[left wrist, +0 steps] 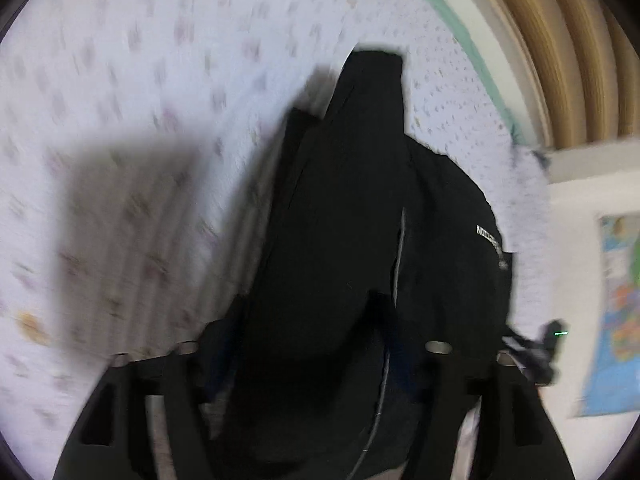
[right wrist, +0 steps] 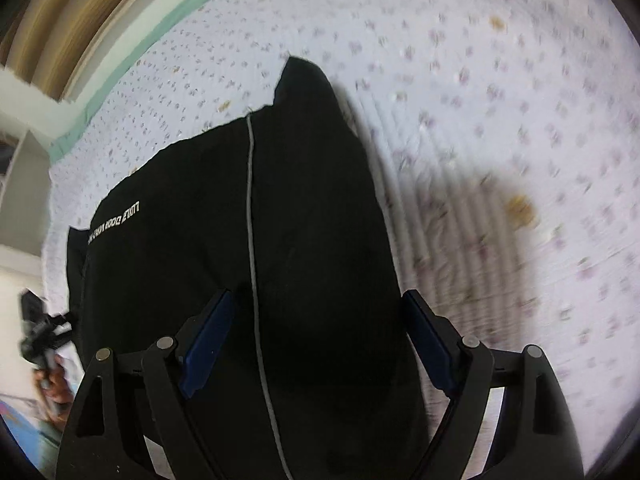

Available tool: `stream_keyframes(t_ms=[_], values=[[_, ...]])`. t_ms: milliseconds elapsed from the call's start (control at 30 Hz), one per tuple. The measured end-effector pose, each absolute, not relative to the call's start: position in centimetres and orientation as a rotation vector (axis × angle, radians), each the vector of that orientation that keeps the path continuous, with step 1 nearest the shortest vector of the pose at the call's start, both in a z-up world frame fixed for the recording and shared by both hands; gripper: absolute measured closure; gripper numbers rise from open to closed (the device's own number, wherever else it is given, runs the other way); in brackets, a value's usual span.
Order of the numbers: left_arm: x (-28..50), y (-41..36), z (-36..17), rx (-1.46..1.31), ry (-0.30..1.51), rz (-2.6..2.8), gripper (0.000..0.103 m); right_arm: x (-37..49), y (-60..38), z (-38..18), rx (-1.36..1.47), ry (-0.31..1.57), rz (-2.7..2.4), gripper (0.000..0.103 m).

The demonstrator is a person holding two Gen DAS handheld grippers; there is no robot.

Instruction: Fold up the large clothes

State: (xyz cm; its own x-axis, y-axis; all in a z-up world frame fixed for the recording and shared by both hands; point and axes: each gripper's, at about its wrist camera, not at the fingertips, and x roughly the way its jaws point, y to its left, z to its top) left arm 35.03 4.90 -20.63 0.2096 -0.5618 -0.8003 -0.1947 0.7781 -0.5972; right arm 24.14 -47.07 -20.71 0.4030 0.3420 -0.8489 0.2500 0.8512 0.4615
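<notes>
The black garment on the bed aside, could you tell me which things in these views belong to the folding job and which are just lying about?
Part of the job:
- black garment
- left gripper, buried in the dark fabric
- right gripper, fingers apart around the garment
- floral bedsheet it lies on

Just lying about:
- curtain
- colourful poster on the wall

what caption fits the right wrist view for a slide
Open right tongs straddle a black zippered garment on a floral bedsheet.
</notes>
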Motion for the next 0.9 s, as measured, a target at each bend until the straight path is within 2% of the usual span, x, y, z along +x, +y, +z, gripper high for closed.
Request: stream_keyframes(t_ms=[100,267,433,567,633,700,833,900], values=[[35.4,5.5,-23.5,-0.779,1.416,-0.294,0.021,24.7,-47.6,-23.1,0.684,1.212,0.105,0.01],[35.2,5.7,-22.4,-0.853,1.345,-0.396,0.021,24.9,-48.4,-24.4,0.836,1.195,0.228,0.008],[35.8,4.4,-22.0,-0.769,1.363,-0.43,0.021,24.5,-48.6,-23.0,0.809,1.152,0.281,0.006],[37.1,3.8,-24.2,-0.809,1.391,-0.437,0.021,26.4,-47.5,-25.0,0.749,1.213,0.255,0.006],[37.6,3.1,-25.3,-0.828,1.401,-0.444,0.021,27.4,-46.6,-26.1,0.718,1.225,0.272,0.0],[38.1,2.5,-25.6,-0.821,1.406,-0.44,0.021,28.3,-46.3,-26.4,0.73,1.209,0.301,0.001],[37.9,1.9,-24.9,-0.778,1.412,-0.423,0.023,28.7,-45.2,-25.2,0.675,1.178,0.328,0.022],[37.4,1.3,-23.9,-0.74,1.39,-0.411,0.038,27.9,-44.6,-24.0,0.627,1.15,0.319,0.035]])
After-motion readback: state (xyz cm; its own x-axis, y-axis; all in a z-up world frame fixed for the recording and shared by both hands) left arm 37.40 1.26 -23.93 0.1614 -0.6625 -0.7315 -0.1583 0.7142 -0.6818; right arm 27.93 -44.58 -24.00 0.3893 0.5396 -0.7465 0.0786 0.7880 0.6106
